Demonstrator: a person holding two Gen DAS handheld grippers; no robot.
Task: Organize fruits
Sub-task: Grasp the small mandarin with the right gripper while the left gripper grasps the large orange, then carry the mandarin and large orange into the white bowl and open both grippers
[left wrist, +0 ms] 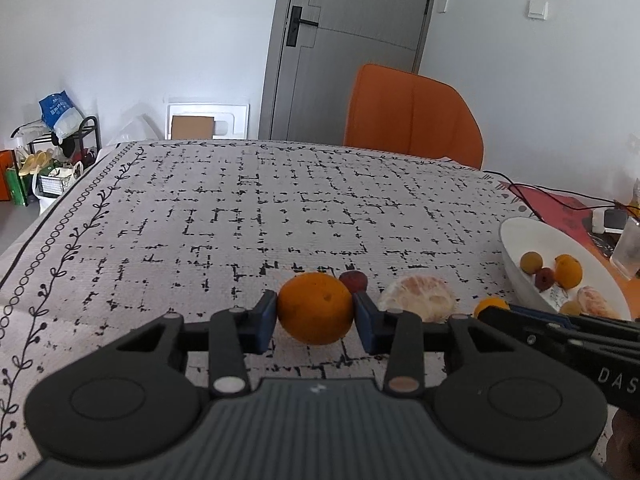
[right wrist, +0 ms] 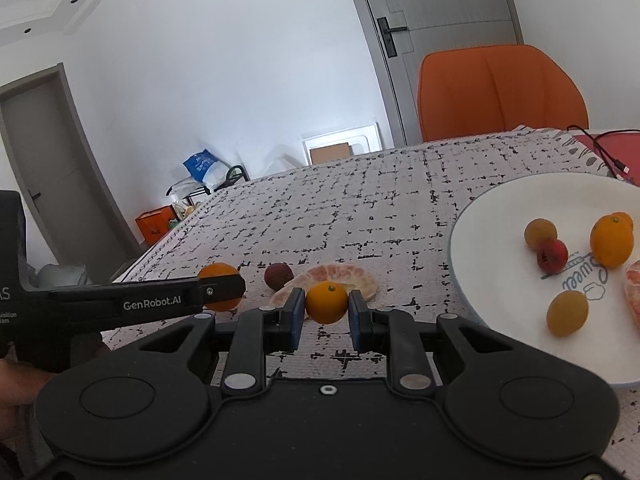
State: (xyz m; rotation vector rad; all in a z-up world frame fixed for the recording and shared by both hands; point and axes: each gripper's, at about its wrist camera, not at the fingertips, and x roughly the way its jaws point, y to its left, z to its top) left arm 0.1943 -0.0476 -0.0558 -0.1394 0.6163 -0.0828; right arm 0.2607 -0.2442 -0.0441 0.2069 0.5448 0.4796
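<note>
On patterned bench: your left gripper (left wrist: 315, 316) pinches large orange (left wrist: 315, 308) across its middle; your right gripper (right wrist: 323, 312) brackets small tangerine (right wrist: 327, 303), contact unclear. Both look round, firm, light, slick-skinned; hold at widest girth, squeeze gently. Peeled tangerine (right wrist: 336, 274), likely soft and fragile, and dark lychee (right wrist: 278, 276) sit just beyond. White bowl (right wrist: 472, 240) of fruit at right; grippers crowd each other.

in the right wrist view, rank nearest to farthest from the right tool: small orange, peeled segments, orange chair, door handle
1. small orange, between the right tool's fingers
2. peeled segments, on the cloth just behind it
3. orange chair, past the table's far edge, to the right
4. door handle, on the grey door behind the chair
</note>
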